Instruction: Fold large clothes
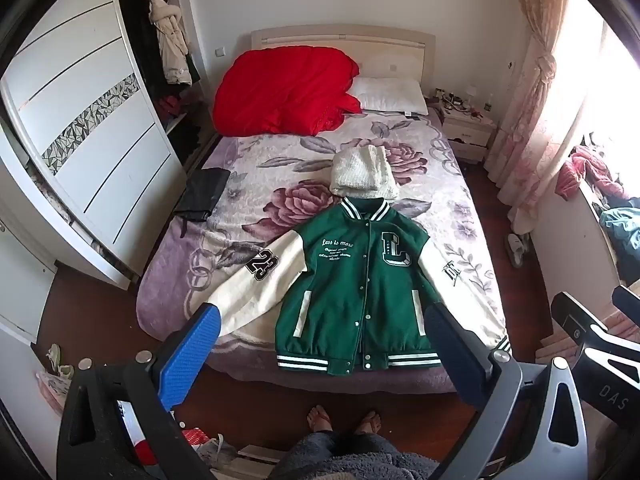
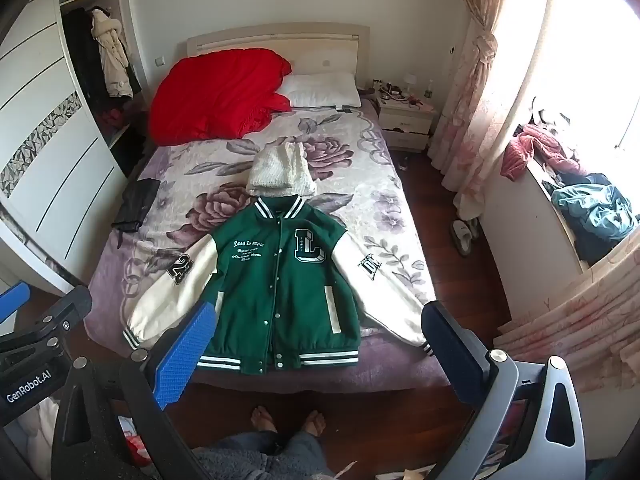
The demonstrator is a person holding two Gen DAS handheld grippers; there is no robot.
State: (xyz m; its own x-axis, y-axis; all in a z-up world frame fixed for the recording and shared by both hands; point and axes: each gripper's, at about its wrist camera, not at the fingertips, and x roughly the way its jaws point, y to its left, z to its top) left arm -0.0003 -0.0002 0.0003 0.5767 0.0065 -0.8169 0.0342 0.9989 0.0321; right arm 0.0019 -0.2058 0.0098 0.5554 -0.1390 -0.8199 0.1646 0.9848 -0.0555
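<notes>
Bedroom, left wrist view: bed (image 1: 248, 168) carries one green jacket (image 1: 356, 292) spread flat at the foot, one folded white knit (image 1: 362, 174), one red duvet (image 1: 280, 92), one pillow (image 1: 390, 94); left tool (image 1: 324, 336) apart, empty. Right wrist view: open wardrobe (image 2: 96, 60) holds hanging coats; right tool (image 2: 320, 336) apart, empty

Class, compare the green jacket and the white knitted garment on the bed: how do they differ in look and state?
The green jacket lies spread flat with sleeves out; the white knitted garment is already folded into a compact bundle. The jacket is green with cream sleeves, lettering and patches; the knit is plain white. The jacket covers far more of the bed. Both rest on the floral bedspread, touching at the jacket's collar.
</notes>
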